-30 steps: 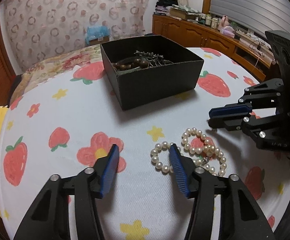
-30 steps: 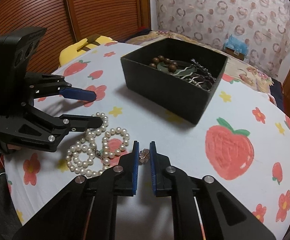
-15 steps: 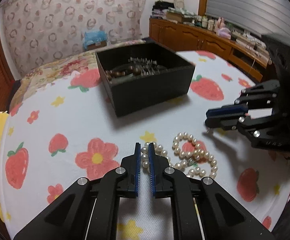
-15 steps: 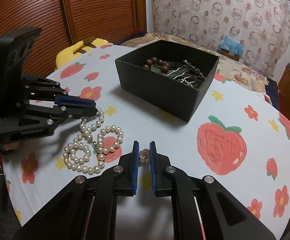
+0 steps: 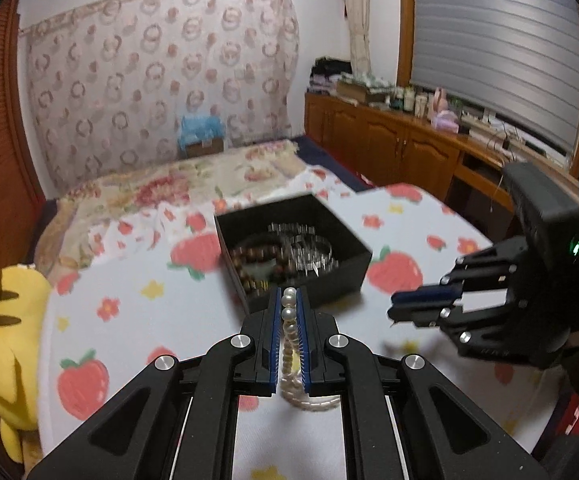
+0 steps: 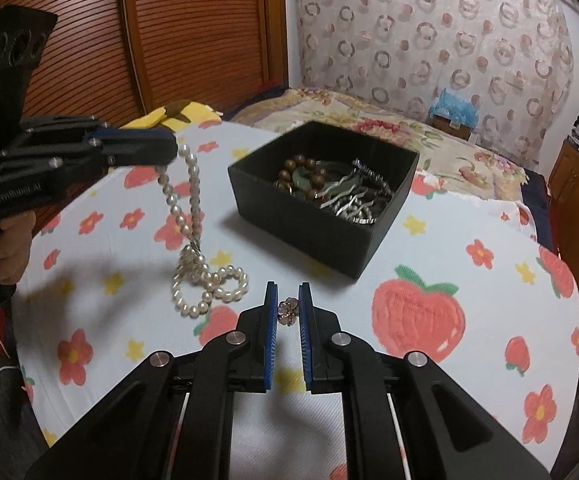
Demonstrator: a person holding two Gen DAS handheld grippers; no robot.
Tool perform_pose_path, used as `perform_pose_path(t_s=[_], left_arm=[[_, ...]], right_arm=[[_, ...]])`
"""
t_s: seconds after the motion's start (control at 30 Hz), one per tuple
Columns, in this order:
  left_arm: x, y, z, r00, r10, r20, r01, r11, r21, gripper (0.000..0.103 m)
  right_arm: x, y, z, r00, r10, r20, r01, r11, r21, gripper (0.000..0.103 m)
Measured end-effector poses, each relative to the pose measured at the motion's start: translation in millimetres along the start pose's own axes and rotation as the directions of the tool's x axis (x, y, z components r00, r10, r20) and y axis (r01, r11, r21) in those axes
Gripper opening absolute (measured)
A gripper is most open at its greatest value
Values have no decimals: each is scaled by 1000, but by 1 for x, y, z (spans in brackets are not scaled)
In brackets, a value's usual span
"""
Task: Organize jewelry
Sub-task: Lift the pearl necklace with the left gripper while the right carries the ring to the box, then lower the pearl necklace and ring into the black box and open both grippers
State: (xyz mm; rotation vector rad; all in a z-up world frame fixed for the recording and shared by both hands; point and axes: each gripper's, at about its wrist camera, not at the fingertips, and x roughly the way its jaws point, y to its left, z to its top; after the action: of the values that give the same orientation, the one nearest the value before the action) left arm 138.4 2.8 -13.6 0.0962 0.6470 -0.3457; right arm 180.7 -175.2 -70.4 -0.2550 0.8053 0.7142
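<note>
Now the left claw (image 5: 288,300) is clamped on the pearl necklace (image 6: 193,216), its lower loops on the bench (image 6: 449,248) near the black box (image 6: 321,196). Right claw (image 6: 288,300), just this side of the box, pinches a small flower-shaped piece (image 6: 288,310).

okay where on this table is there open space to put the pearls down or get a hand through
Bare cloth lies right of the black box, around the big strawberry print, and on the table's near-left edge. It is crowded between the box and the left tongs, where the pearl necklace hangs and pools.
</note>
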Motion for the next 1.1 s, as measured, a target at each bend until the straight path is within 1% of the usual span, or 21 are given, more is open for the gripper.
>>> perform_pose_path(t_s=[0.2,0.57,0.77,0.97,1.1], left_arm=[[-12,1,26,998,9,59,-9,1000,6,7],[-24,2,73,991,19,134,-23,999,25,7],[-31,2,97,985,13,169,-17,1000,24,7],[-39,-4,127,977,26,213,-33,999,29,7],[-35,-4,141,973,32,228,-39,999,26,7]], right_arm=[[-8,-4,20,999,-8,44,9,1000,-3,12],[-19,-16,52,994,-29,106,30,999,-16,12],[-22,-25,65,992,-32,125,34,999,-10,12],[-19,-35,75,990,-34,133,33,999,6,12],[-13,-40,80,991,-34,132,32,999,20,12]])
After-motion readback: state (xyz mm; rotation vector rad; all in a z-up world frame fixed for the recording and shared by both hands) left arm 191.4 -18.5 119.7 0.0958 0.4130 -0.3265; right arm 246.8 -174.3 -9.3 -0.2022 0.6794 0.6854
